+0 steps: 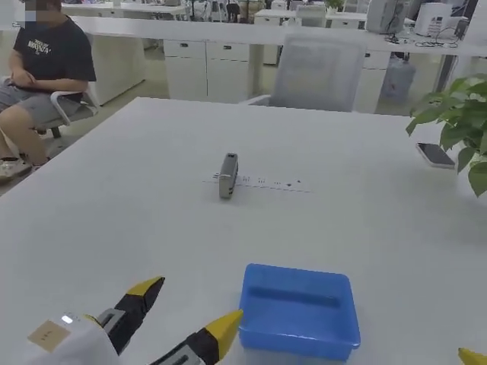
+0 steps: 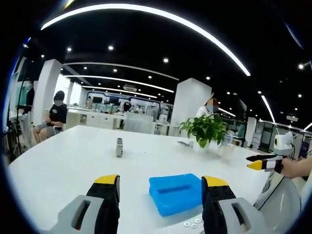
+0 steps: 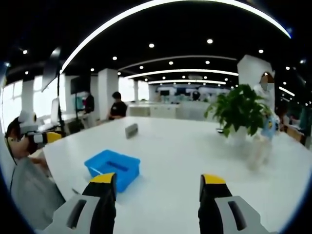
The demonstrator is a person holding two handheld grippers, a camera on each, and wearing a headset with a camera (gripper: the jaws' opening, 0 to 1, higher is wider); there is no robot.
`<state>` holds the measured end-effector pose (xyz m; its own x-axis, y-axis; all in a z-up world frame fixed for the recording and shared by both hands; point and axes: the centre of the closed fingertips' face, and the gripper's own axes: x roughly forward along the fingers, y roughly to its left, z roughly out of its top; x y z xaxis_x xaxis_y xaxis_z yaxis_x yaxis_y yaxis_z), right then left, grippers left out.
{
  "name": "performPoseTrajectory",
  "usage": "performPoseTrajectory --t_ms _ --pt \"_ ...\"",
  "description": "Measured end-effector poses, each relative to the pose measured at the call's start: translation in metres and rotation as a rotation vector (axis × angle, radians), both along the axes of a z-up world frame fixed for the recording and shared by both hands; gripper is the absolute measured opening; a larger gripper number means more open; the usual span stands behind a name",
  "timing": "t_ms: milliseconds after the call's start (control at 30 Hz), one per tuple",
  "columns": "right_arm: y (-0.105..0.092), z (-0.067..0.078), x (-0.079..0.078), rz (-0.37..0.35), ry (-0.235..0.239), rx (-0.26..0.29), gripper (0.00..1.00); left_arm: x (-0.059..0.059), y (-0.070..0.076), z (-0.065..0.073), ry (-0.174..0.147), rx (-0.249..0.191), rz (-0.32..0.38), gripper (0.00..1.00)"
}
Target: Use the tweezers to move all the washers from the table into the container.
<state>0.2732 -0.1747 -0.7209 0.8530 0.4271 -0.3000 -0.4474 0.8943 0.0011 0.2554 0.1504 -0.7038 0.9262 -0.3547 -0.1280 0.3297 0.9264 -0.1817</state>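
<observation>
A blue rectangular container (image 1: 298, 310) lies on the white table (image 1: 114, 213), close to the front edge. My left gripper (image 1: 186, 308) hovers just left of it, its yellow-tipped jaws open and holding nothing. In the left gripper view the container (image 2: 174, 193) sits between those open jaws (image 2: 161, 181), and several small washers (image 2: 193, 224) lie on the table in front of it. My right gripper (image 3: 157, 179) is open and holds nothing, with the container (image 3: 113, 168) ahead to its left. One of its yellow fingertips (image 1: 472, 356) pokes in at the head view's bottom right.
A small grey block (image 1: 228, 175) stands mid-table beside a thin row of small marks (image 1: 262, 182). A phone (image 1: 435, 154) and a leafy plant (image 1: 460, 122) are at the right edge. A grey chair (image 1: 319, 72) stands behind the table, and a person (image 1: 38, 68) sits at far left.
</observation>
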Motion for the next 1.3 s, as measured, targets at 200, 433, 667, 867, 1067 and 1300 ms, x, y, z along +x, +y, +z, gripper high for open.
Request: performPoseTrajectory --t_ms 200,433,667,867,1067,1300 --pt "0.016 -0.015 -0.009 0.079 0.095 -0.063 0.63 -0.008 -0.023 -0.019 0.111 -0.001 -0.155 0.51" --pt "0.069 -0.022 -0.030 0.297 0.144 -0.080 0.30 -0.019 -0.043 -0.039 0.203 0.043 -0.308 0.40" --pt "0.107 -0.039 -0.046 0.447 0.229 -0.057 0.18 -0.035 -0.060 -0.070 0.326 0.123 -0.512 0.33" --pt "0.127 -0.051 -0.052 0.507 0.268 -0.050 0.15 -0.044 -0.067 -0.089 0.382 0.223 -0.630 0.25" --pt "0.139 -0.067 -0.060 0.549 0.325 -0.050 0.14 -0.059 -0.072 -0.117 0.478 0.327 -0.763 0.15" --pt "0.143 -0.074 -0.061 0.547 0.356 -0.039 0.13 -0.061 -0.070 -0.142 0.493 0.585 -0.847 0.03"
